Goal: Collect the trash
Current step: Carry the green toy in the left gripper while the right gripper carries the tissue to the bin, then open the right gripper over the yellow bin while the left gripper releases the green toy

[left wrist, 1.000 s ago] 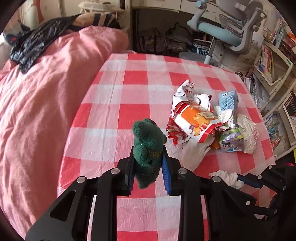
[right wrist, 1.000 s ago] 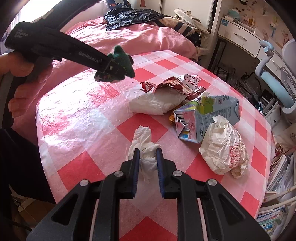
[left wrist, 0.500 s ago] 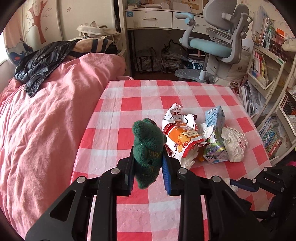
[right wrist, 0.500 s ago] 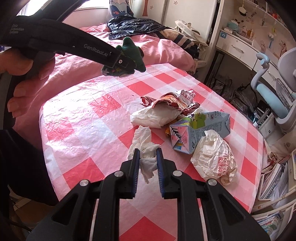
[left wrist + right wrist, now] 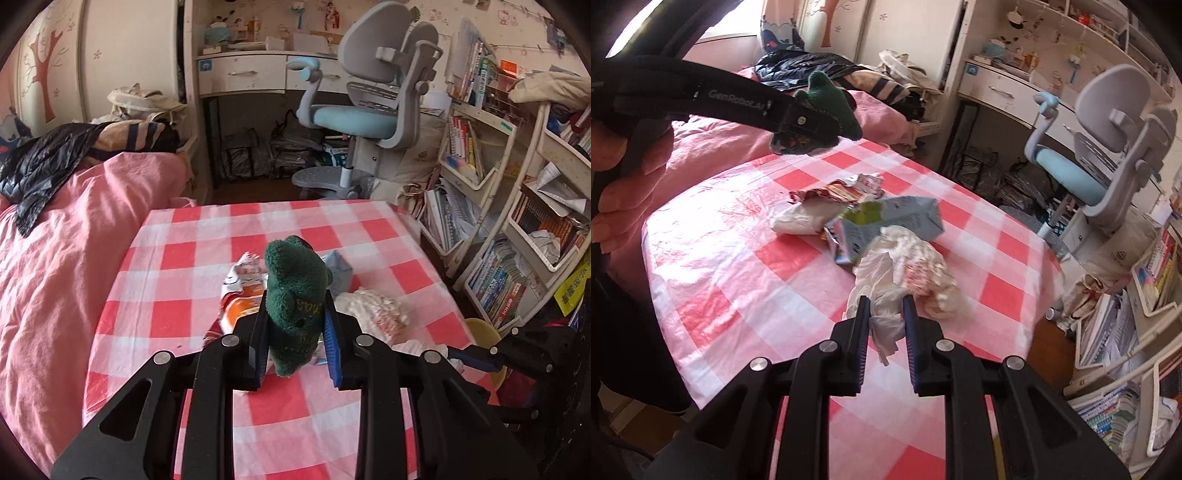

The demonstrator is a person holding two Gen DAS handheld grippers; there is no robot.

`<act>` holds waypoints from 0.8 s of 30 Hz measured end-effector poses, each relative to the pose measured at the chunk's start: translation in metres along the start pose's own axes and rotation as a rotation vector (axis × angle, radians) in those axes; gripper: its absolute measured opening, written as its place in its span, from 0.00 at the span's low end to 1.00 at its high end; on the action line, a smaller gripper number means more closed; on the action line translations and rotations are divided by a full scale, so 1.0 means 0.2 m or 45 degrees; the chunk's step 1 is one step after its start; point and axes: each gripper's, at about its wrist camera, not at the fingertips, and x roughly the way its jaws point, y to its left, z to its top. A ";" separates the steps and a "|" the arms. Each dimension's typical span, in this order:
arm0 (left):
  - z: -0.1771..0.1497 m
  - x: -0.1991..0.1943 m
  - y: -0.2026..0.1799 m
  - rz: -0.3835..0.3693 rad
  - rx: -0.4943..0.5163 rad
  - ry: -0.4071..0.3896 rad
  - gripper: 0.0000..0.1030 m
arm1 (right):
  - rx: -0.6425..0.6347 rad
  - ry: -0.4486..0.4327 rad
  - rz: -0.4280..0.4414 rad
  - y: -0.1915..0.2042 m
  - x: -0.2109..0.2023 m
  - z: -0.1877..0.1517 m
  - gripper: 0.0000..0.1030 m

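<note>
My left gripper (image 5: 295, 314) is shut on a dark green knitted sock (image 5: 295, 291) and holds it above the red-and-white checked table (image 5: 207, 258); it also shows in the right wrist view (image 5: 827, 110). My right gripper (image 5: 886, 306) is shut on a crumpled white tissue (image 5: 882, 295) and holds it above the table (image 5: 738, 258). On the table lie a red snack wrapper (image 5: 834, 194), a blue-grey milk carton (image 5: 886, 221), a white plastic wrapper (image 5: 798, 219) and a crumpled white bag (image 5: 931, 273).
A bed with a pink duvet (image 5: 55, 258) borders the table's left side. A grey-blue desk chair (image 5: 369, 110) and a desk stand beyond the table. Bookshelves (image 5: 517, 221) line the right. A yellow stool (image 5: 480, 332) sits by the table's right edge.
Both grippers have risen from the table with their loads. The tissue has lifted off the cloth. The left gripper has tilted up, so more of the room shows.
</note>
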 end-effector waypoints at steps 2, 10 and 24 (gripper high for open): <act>0.00 0.01 -0.11 -0.019 0.048 -0.020 0.23 | 0.037 0.008 -0.044 -0.09 -0.03 -0.06 0.18; 0.00 0.05 -0.51 -0.095 0.172 -0.052 0.23 | 0.166 0.077 -0.183 -0.40 -0.11 -0.30 0.18; -0.07 0.40 -1.21 -0.350 0.220 0.113 0.23 | 0.283 0.325 -0.328 -0.72 -0.08 -0.70 0.20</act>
